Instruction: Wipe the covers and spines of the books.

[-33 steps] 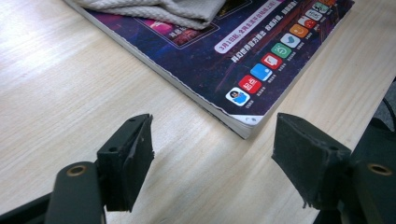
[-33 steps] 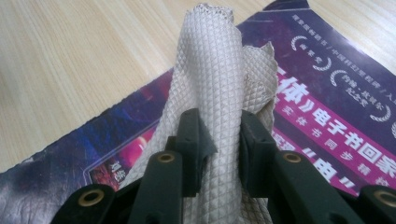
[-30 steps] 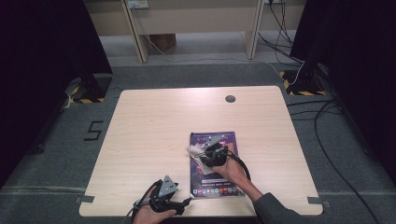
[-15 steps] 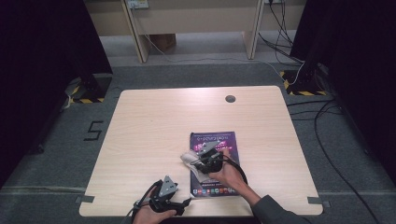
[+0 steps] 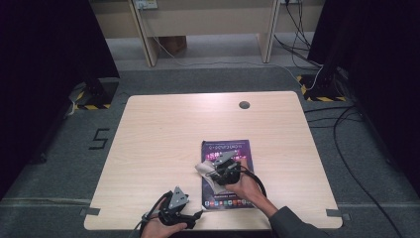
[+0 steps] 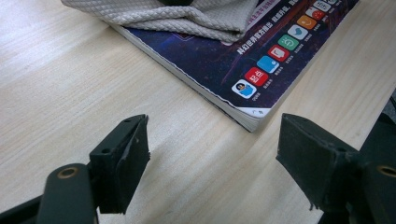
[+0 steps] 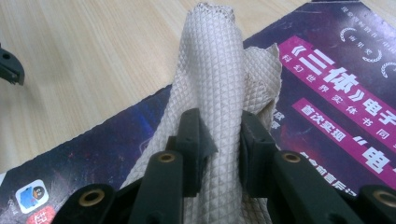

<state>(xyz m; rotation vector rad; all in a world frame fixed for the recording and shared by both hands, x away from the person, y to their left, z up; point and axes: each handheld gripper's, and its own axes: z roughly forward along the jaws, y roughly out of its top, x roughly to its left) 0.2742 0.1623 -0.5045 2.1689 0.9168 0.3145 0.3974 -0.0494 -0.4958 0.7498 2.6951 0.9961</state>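
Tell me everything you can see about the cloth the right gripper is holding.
The cloth is pale beige-grey with a quilted diamond weave, soft and limp. The right gripper has its jaws pinched on a bunched fold that stands up between them, while the rest drapes in loose folds on the dark purple book. In the high view part of it spills past the book's left edge toward the wooden table. It looks clean and dry.
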